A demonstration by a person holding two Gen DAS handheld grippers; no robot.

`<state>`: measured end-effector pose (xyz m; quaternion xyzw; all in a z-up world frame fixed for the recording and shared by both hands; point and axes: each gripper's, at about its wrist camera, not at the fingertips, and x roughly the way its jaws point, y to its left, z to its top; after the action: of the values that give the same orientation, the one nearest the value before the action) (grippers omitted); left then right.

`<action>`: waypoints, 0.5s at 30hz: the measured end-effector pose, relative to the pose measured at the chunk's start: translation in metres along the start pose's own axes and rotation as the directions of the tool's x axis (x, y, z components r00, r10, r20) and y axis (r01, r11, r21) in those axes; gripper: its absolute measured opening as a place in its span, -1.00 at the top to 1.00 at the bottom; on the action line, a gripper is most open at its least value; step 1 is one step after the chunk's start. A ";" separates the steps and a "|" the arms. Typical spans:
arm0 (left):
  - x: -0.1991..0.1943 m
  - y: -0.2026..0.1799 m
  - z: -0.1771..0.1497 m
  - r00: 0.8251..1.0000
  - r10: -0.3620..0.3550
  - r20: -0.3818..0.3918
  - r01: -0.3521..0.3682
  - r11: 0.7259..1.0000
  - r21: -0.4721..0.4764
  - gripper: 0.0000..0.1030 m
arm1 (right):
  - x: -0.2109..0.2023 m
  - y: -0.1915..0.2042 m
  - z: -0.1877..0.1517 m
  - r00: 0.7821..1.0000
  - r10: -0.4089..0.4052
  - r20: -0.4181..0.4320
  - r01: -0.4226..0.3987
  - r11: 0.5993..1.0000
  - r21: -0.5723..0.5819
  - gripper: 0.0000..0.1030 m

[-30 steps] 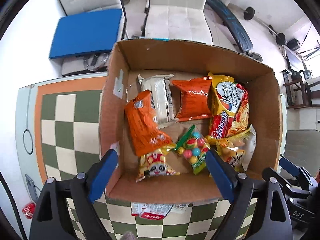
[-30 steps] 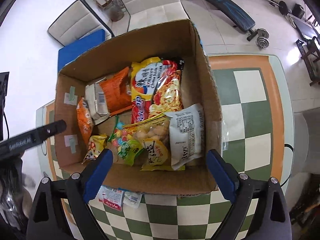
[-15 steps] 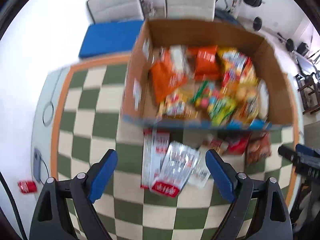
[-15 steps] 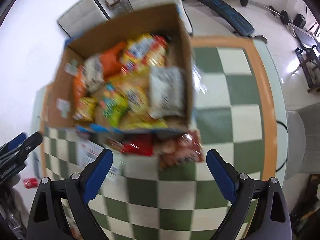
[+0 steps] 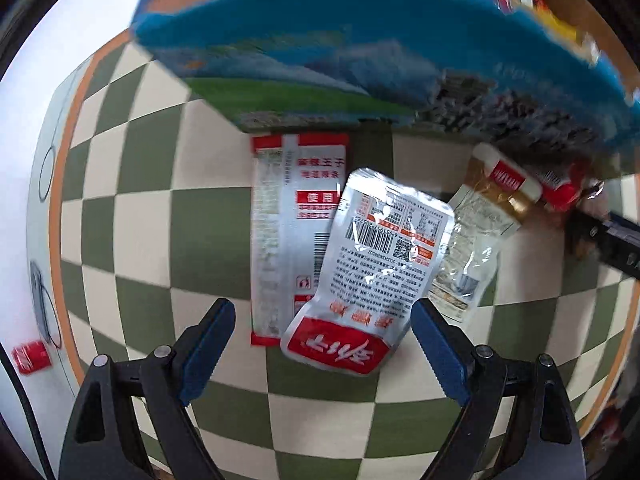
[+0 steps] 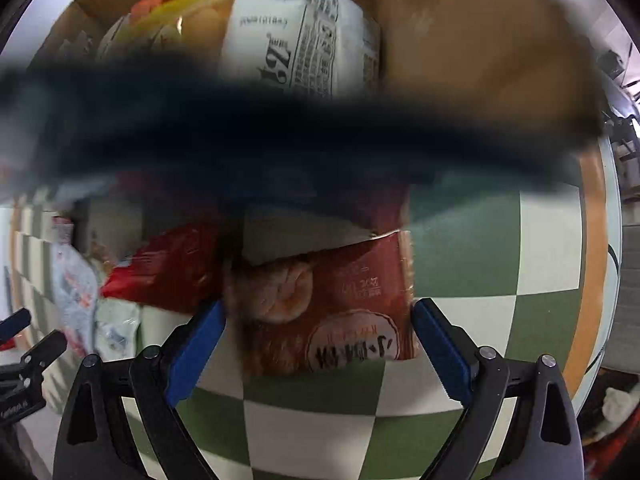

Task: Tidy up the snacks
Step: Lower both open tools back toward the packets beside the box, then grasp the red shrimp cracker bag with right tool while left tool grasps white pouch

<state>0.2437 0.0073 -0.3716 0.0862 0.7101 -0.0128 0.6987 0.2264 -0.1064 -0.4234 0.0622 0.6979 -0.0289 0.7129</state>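
In the left wrist view my left gripper [image 5: 323,316] is open low over the checkered table, its fingers either side of a silver pouch with a red end [image 5: 372,272]. A long silver-and-red packet [image 5: 292,216] lies beside it, and a clear pouch with a gold band [image 5: 476,236] to its right. The snack box [image 5: 360,56] stands just behind, blurred. In the right wrist view my right gripper [image 6: 320,320] is open around a red-brown snack bag [image 6: 336,308]. A red packet [image 6: 172,268] lies to its left. The box [image 6: 460,40] holds a white bag [image 6: 296,36].
The green-and-cream checkered table [image 5: 168,232] has an orange border [image 5: 64,152]. A small red can [image 5: 30,356] sits off the table's left edge. The other gripper's black body shows at the right edge [image 5: 608,236] and at lower left [image 6: 24,364].
Both grippers have dropped from above the box down to the table in front of it. The packets on the table now lie between the open fingers.
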 end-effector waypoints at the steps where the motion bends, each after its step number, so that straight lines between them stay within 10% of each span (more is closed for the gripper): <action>1: 0.004 -0.003 0.001 1.000 0.003 -0.007 -0.003 1.000 0.014 -0.75 | 0.001 0.001 0.000 1.000 -0.013 0.000 0.013 1.000 0.001 -0.89; 7: 0.021 -0.021 0.007 0.999 0.001 -0.051 0.005 0.995 0.102 -0.74 | 0.001 0.001 -0.008 0.998 -0.056 0.005 0.056 0.998 0.030 -0.69; 15: 0.013 -0.019 0.004 0.998 -0.043 -0.042 0.045 0.998 0.038 -0.03 | -0.006 -0.003 -0.030 1.000 -0.013 -0.008 0.013 1.000 0.027 -0.44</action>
<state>0.2445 -0.0104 -0.3863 0.0845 0.7258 -0.0402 0.6815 0.1957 -0.1062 -0.4180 0.0673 0.7005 -0.0425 0.7092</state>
